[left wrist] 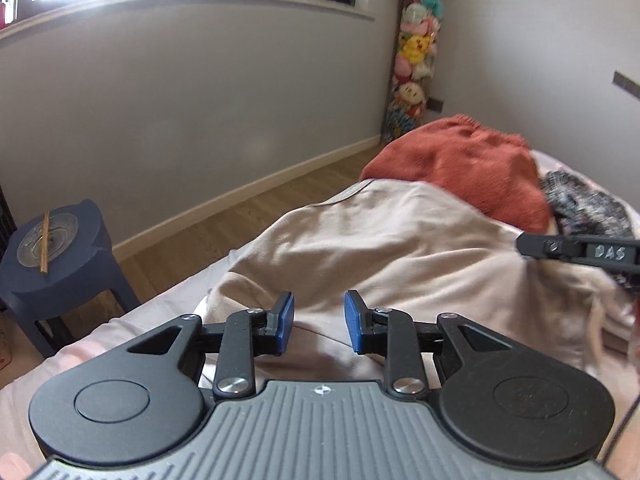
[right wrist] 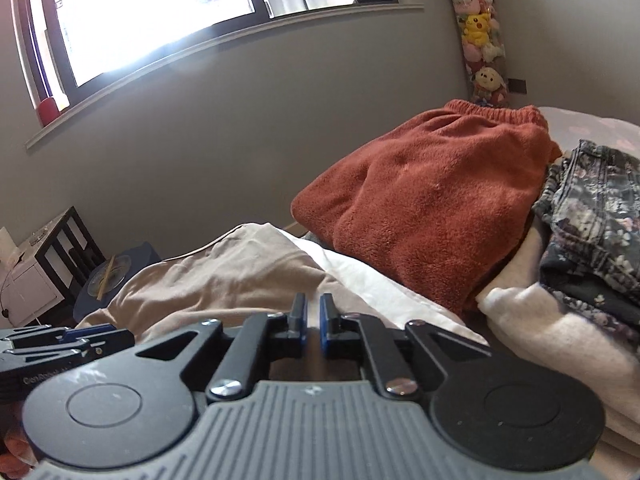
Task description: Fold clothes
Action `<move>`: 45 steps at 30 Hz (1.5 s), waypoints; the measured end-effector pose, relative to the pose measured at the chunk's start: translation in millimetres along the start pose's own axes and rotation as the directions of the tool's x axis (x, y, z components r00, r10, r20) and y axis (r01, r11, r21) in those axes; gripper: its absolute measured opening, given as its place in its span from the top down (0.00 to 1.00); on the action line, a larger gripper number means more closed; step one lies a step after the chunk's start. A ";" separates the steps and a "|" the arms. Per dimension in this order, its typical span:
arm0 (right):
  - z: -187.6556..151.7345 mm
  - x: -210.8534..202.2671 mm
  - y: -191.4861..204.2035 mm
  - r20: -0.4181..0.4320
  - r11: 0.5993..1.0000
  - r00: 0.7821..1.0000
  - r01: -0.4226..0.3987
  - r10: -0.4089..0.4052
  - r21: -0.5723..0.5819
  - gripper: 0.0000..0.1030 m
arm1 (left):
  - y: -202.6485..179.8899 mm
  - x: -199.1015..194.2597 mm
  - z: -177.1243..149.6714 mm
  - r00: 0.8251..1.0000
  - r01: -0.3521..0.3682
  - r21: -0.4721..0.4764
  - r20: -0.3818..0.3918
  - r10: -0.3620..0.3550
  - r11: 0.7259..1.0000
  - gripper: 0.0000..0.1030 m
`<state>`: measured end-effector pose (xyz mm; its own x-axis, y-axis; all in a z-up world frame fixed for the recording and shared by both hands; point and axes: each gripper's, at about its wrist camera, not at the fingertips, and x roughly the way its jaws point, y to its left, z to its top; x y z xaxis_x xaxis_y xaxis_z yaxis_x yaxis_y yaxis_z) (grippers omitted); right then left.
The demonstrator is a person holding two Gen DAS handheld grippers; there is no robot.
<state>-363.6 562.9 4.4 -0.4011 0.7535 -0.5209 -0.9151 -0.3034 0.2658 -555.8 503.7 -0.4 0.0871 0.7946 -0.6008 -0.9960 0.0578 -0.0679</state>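
A beige garment lies rumpled across the pale bed, straight ahead of my left gripper. That gripper is open, its blue pads well apart with nothing between them. My right gripper has its fingers nearly together with only a thin slit, and no cloth shows between them. It hovers over the beige garment. From the left wrist view, the right gripper reaches in at the right edge above the same cloth. The left gripper shows at the lower left of the right wrist view.
A rust fleece garment and a dark floral garment sit further up the bed on a cream folded piece. A blue stool with a glass plate stands left of the bed. A column of plush toys fills the corner.
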 end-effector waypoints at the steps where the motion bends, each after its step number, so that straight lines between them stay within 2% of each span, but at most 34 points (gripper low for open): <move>1: -3.2 -6.7 -0.4 0.010 1.000 1.000 0.013 -0.013 -0.005 0.81 | -4.8 -8.0 -2.1 1.000 0.017 0.011 0.014 -0.018 1.000 0.76; 8: -32.1 -20.3 -17.9 -0.040 0.994 0.993 0.110 -0.110 -0.008 0.79 | -43.6 -10.2 -30.0 0.998 0.056 0.117 -0.047 -0.050 0.992 0.76; 14: -44.6 -27.5 -41.3 -0.093 0.984 0.980 0.177 -0.173 0.036 0.77 | -36.7 -16.1 -38.3 0.997 0.042 0.086 -0.072 -0.036 0.995 0.76; 18: -48.0 -43.0 -46.7 -0.093 0.976 0.977 0.201 -0.193 0.087 0.76 | -34.3 -28.0 -41.6 0.997 0.027 0.062 -0.079 -0.022 0.998 0.76; 24: -53.1 -86.0 -13.6 -0.038 0.979 0.988 0.155 -0.151 0.130 0.74 | -50.1 -57.7 -54.0 0.997 0.032 0.038 -0.064 -0.029 0.999 0.76; 30: -59.3 -133.8 30.3 0.027 0.984 0.995 0.091 -0.096 0.156 0.59 | -60.1 -84.8 -68.2 0.998 0.048 0.034 -0.030 -0.047 0.998 0.71; 32: -65.1 -151.0 43.1 0.051 0.984 0.994 0.083 -0.092 0.160 0.50 | -63.5 -93.9 -72.9 0.998 0.053 0.033 -0.018 -0.053 0.998 0.57; 35: -79.7 -169.7 61.5 0.074 0.984 0.990 0.106 -0.117 0.141 0.36 | -68.5 -107.4 -80.0 0.998 0.061 0.032 -0.001 -0.061 0.998 0.55; 40: -105.8 -186.7 83.4 0.076 0.976 0.984 0.150 -0.163 0.156 0.34 | -65.9 -119.7 -90.3 0.998 0.056 0.026 -0.005 -0.055 0.998 0.55; 45: -126.1 -195.2 95.7 0.091 0.971 0.982 0.144 -0.163 0.189 0.30 | -62.2 -130.8 -100.5 0.999 0.048 0.020 -0.013 -0.048 0.999 0.55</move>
<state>-378.2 313.3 29.2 -0.2407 0.8430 -0.4810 -0.9386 -0.0761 0.3364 -503.3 335.4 2.4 0.1348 0.7828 -0.6075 -0.9909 0.1083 -0.0804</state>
